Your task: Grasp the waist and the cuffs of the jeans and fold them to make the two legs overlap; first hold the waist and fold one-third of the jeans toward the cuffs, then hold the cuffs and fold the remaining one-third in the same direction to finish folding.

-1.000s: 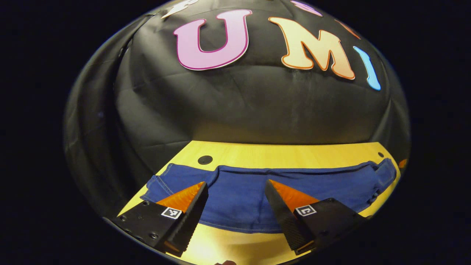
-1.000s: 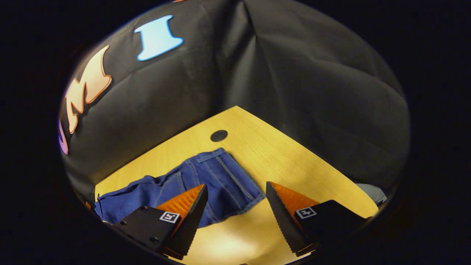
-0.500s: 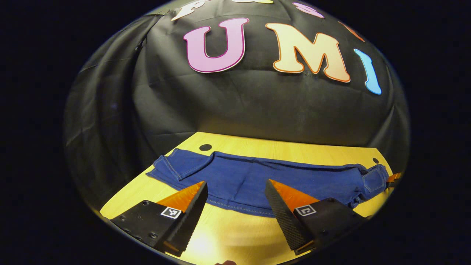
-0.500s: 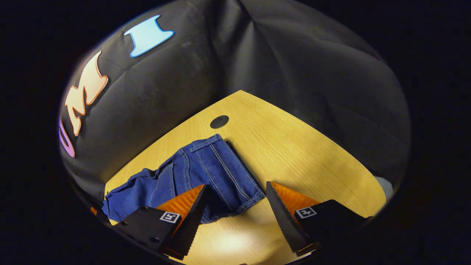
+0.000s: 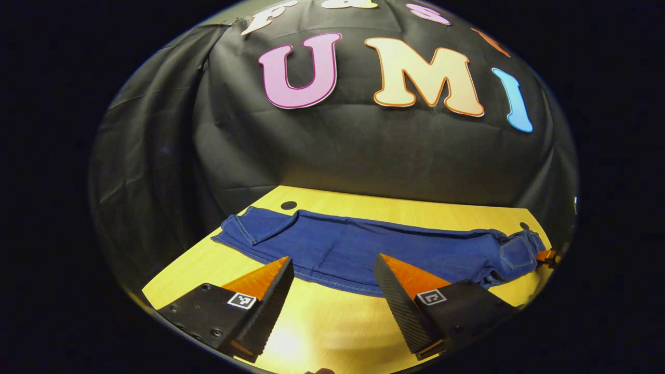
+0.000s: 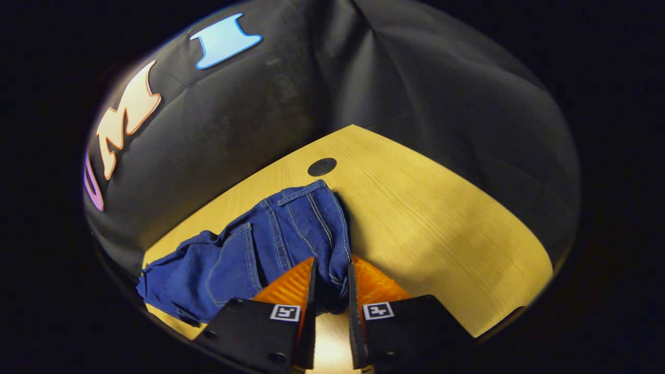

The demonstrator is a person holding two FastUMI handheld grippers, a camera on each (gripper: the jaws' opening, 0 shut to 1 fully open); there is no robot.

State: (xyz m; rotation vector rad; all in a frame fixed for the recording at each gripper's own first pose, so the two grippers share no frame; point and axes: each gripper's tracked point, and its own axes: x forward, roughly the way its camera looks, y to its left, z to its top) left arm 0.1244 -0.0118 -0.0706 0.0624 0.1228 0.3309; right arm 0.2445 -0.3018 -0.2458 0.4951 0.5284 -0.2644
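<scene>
Between the right gripper's (image 6: 330,278) fingers, now newly clamped, sits the jeans' (image 6: 270,244) waist; left gripper (image 5: 332,272) fingers remain apart.

Bare desk (image 5: 332,332) lay open in front of the left tool (image 5: 332,270); jeans (image 5: 363,249) spanned the desk beyond it; booth wall (image 5: 337,150) closed off the back.
</scene>
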